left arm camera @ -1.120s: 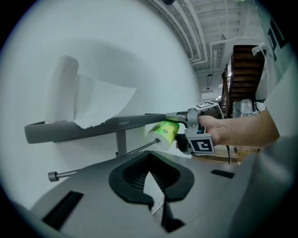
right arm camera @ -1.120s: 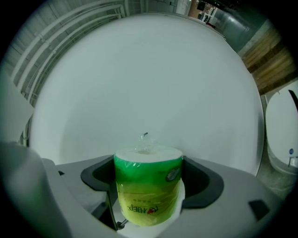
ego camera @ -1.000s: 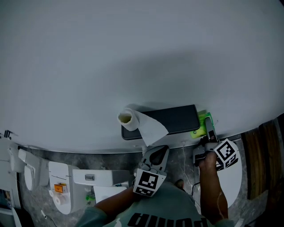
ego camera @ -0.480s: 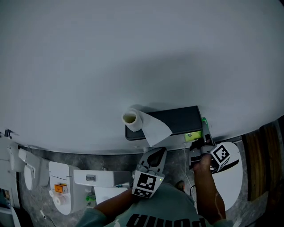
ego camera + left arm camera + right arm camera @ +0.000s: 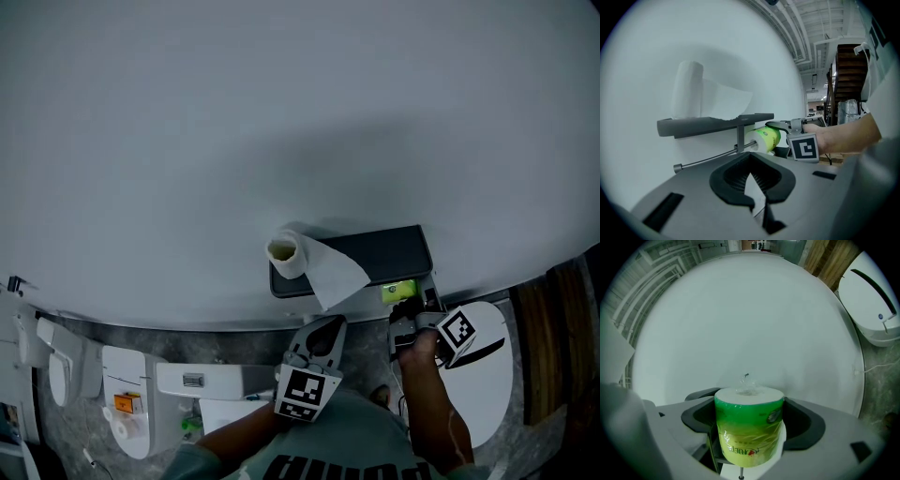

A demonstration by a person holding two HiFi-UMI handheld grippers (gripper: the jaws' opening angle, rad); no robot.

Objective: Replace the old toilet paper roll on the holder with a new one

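Observation:
A dark holder shelf (image 5: 375, 255) juts from the white wall. The old roll (image 5: 285, 252) stands on its left end, a loose sheet (image 5: 339, 278) hanging over the front. My right gripper (image 5: 409, 309) is shut on the new green-wrapped roll (image 5: 400, 292) just under the shelf's right front. In the right gripper view the new roll (image 5: 749, 427) sits upright between the black fingers. My left gripper (image 5: 323, 326) hangs below the sheet, shut and holding nothing. In the left gripper view the holder bar (image 5: 708, 159) runs under the shelf (image 5: 712, 124), and the new roll (image 5: 764, 138) is by its post.
White toilet fixtures (image 5: 131, 384) stand on the grey floor at lower left. A white lidded bin (image 5: 492, 375) is at the right, beside wooden boards (image 5: 553, 328). A thin cable (image 5: 392, 361) lies on the floor. The bar's free end (image 5: 677, 167) points left.
My right gripper has carried the green roll left and down, from beside the shelf's right end to under its front edge. The left gripper has hardly moved.

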